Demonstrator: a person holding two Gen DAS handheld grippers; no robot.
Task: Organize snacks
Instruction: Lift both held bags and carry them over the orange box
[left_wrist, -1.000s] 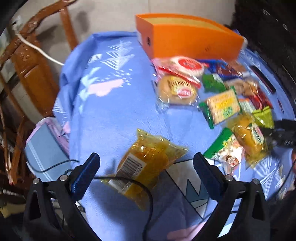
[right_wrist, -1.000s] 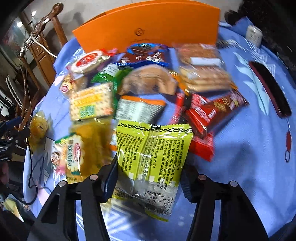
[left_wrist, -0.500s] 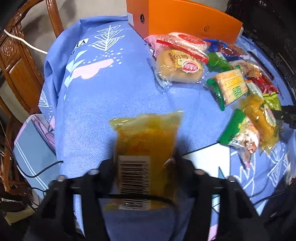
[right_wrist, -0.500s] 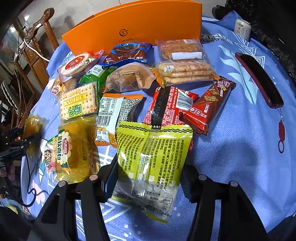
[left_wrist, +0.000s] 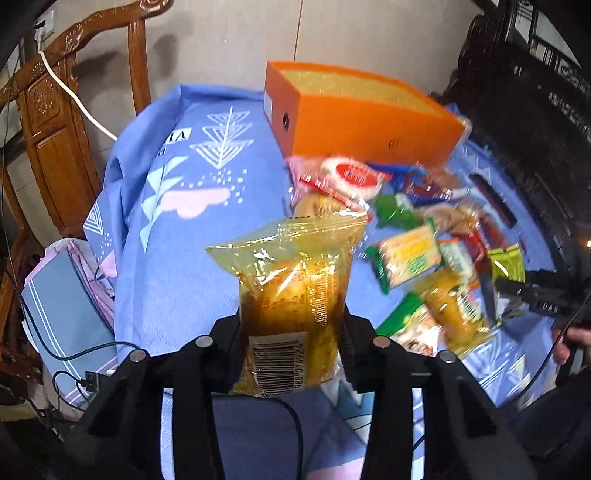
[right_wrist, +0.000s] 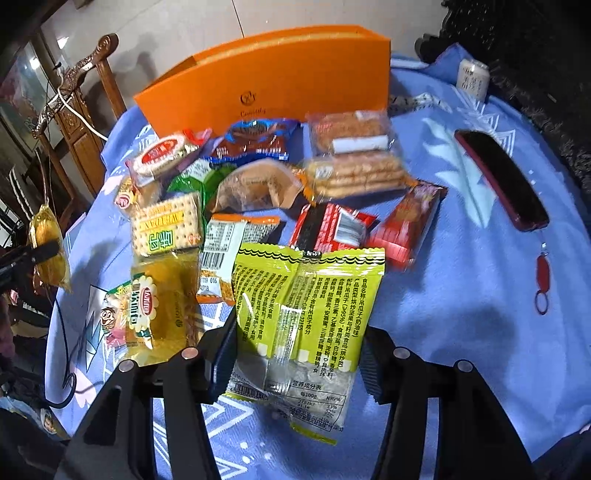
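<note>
My left gripper (left_wrist: 291, 332) is shut on a yellow cake packet (left_wrist: 291, 288) and holds it up above the blue tablecloth (left_wrist: 177, 266); the packet also shows in the right wrist view (right_wrist: 48, 251) at far left. My right gripper (right_wrist: 299, 350) is shut on a lime-green snack packet (right_wrist: 303, 317), lifted over the cloth. An open orange box (left_wrist: 362, 122) stands at the back of the table, also in the right wrist view (right_wrist: 273, 88). Several snack packets (right_wrist: 258, 184) lie in front of it.
A wooden chair (left_wrist: 55, 122) stands left of the table with a white cable over it. A dark red phone case (right_wrist: 502, 181) with a red key ring lies on the right of the cloth. A small can (right_wrist: 474, 75) stands at the back right. Black cables trail at the left edge.
My left gripper shut on the yellow cake packet, which lay on the cloth, and lifted it. My right gripper raised the green packet slightly.
</note>
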